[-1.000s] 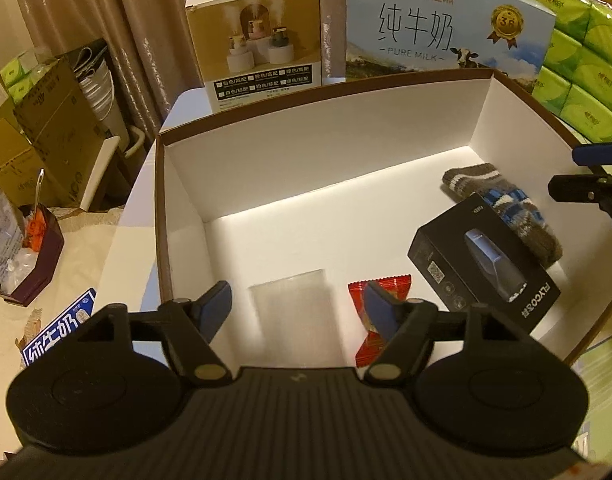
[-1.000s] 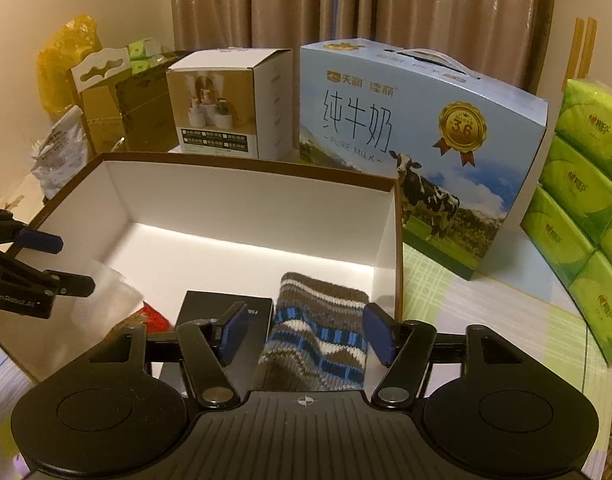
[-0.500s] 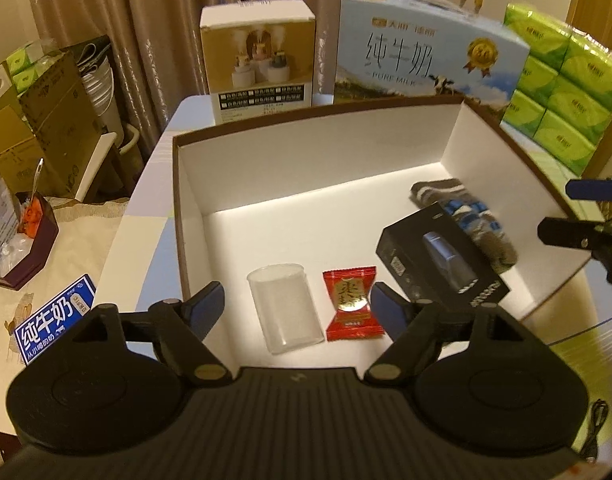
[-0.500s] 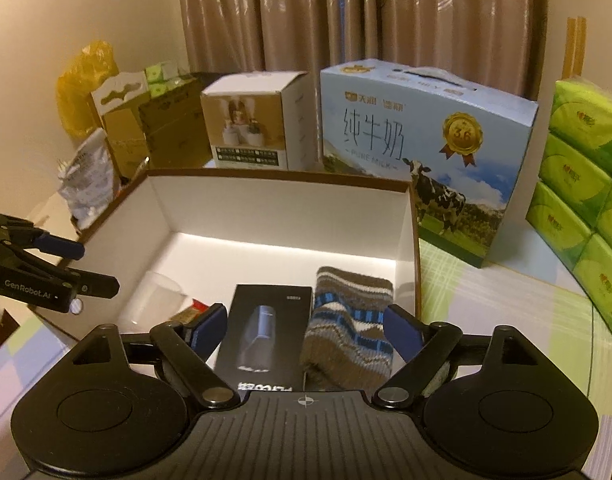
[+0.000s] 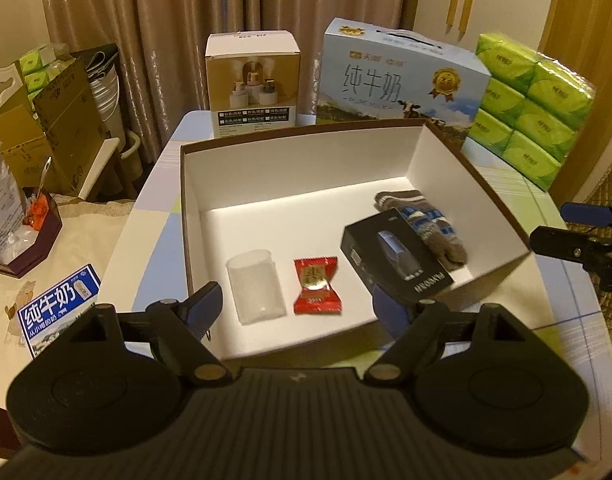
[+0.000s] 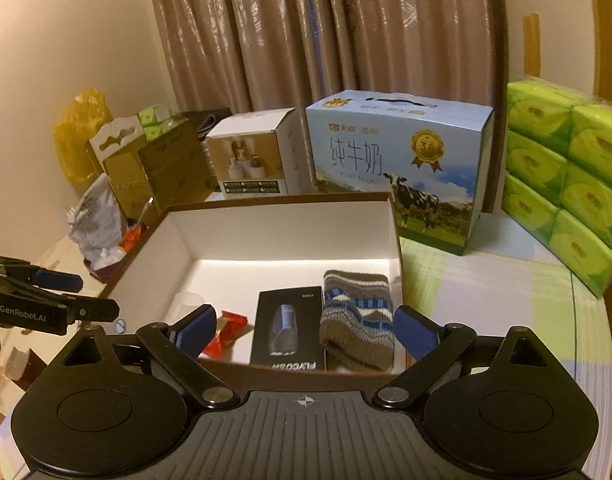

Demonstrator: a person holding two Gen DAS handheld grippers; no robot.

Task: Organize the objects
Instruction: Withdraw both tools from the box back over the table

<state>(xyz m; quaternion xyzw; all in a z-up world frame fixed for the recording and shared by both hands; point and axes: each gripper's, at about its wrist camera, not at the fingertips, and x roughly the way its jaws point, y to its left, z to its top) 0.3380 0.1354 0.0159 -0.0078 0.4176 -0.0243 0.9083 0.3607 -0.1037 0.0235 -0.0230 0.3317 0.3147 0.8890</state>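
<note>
An open box (image 5: 290, 172), brown outside and white inside, holds a clear plastic cup (image 5: 256, 286) on its side, a red candy (image 5: 317, 285), a black product box (image 5: 396, 258) and a knitted sock (image 5: 426, 228). My left gripper (image 5: 298, 304) hovers open and empty over the box's near edge. My right gripper (image 5: 550, 226) is open outside the right wall. In the right wrist view my right gripper (image 6: 306, 326) is open before the black box (image 6: 288, 330) and sock (image 6: 356, 316); the candy (image 6: 226, 332) is partly hidden, and the left gripper (image 6: 94, 296) shows at left.
Behind the box stand a humidifier carton (image 5: 252, 84), a blue milk case (image 5: 398, 80) and stacked green tissue packs (image 5: 534, 100). A small milk carton (image 5: 58, 312) lies at the left. Cardboard boxes (image 5: 62, 120) and bags crowd the far left.
Both grippers have drawn back and risen away from the box, so more of the room shows. The four items inside lie where they were.
</note>
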